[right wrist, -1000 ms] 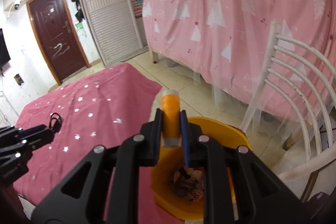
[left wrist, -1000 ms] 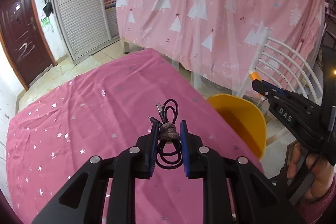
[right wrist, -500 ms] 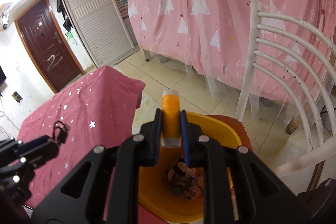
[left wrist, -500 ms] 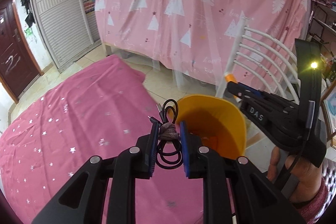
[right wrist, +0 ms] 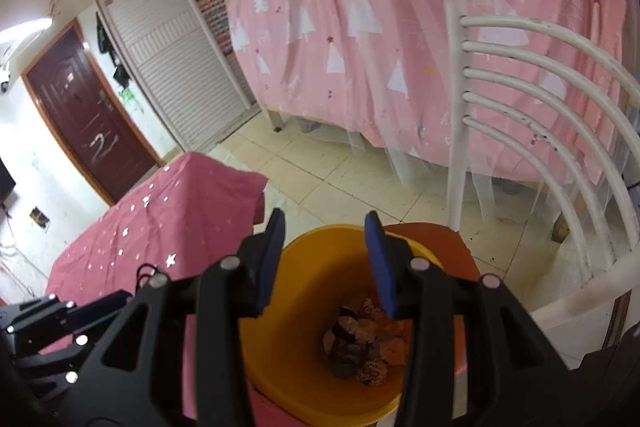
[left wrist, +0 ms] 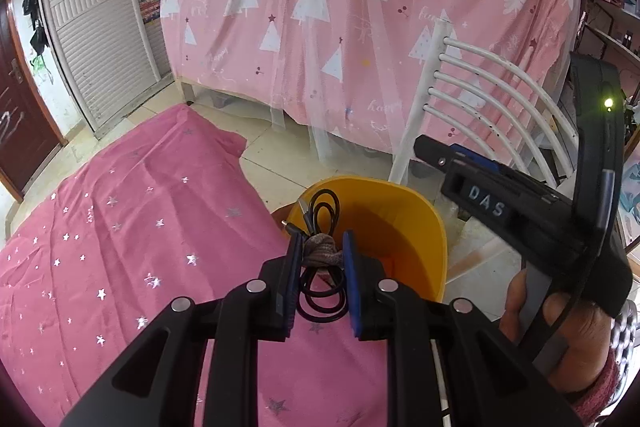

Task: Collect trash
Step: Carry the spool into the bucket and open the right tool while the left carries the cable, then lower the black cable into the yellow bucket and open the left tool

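Observation:
My left gripper is shut on a coiled black cable bound with a brown tie, and it hangs at the near rim of the yellow bin. In the right wrist view my right gripper hovers over the same bin. Its jaws are opening and nothing is between them. Crumpled trash lies on the bin's bottom. The right gripper also shows at the right of the left wrist view, held by a hand.
The bin stands on a red chair seat with a white slatted back. A table under a pink starred cloth lies to the left. Behind is a bed draped in pink fabric, with tiled floor between.
The orange tube held in the right gripper is gone and its jaws have spread apart. The left gripper has carried the cable rightwards, from over the table to the bin's rim.

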The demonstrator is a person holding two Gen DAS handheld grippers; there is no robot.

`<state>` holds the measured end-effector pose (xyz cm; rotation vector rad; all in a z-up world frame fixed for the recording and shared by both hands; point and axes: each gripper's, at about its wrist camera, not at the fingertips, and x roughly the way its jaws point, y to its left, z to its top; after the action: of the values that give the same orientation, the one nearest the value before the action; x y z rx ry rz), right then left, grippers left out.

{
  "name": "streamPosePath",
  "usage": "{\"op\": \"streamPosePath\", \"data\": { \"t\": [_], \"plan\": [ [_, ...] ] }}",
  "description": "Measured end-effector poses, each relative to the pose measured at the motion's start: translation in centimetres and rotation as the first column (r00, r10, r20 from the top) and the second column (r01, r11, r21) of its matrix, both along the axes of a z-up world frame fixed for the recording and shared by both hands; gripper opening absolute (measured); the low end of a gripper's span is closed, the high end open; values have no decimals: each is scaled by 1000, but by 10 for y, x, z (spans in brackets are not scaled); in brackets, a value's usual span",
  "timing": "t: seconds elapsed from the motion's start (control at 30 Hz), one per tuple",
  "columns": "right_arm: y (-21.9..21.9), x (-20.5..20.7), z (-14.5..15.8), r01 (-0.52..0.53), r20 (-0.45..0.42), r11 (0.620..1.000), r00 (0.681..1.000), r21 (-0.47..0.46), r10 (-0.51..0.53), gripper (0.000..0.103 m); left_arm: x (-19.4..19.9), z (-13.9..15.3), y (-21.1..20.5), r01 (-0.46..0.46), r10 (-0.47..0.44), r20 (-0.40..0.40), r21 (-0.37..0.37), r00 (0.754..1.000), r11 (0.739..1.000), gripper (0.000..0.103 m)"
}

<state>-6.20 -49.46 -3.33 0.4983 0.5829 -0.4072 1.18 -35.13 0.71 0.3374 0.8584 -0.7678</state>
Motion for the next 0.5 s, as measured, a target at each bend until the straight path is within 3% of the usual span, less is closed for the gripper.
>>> {"op": "streamPosePath", "data": {
  "t": [0.1, 0.4, 0.5],
  "plan": [
    [-8, -5, -1, 31, 1, 999, 1000, 8, -31, 48, -2, -2, -7, 14, -14, -22, -19, 1000, 1000, 14],
    [-19, -16, -2, 65, 12, 998, 998, 21, -65, 49, -8, -2, -24, 46, -49, -44, -71, 998, 996, 15],
    [-19, -16, -2, 66, 12, 998, 998, 21, -66, 49, -7, -3, -23, 44, -47, -49, -73, 998, 996, 33]
  ]
}}
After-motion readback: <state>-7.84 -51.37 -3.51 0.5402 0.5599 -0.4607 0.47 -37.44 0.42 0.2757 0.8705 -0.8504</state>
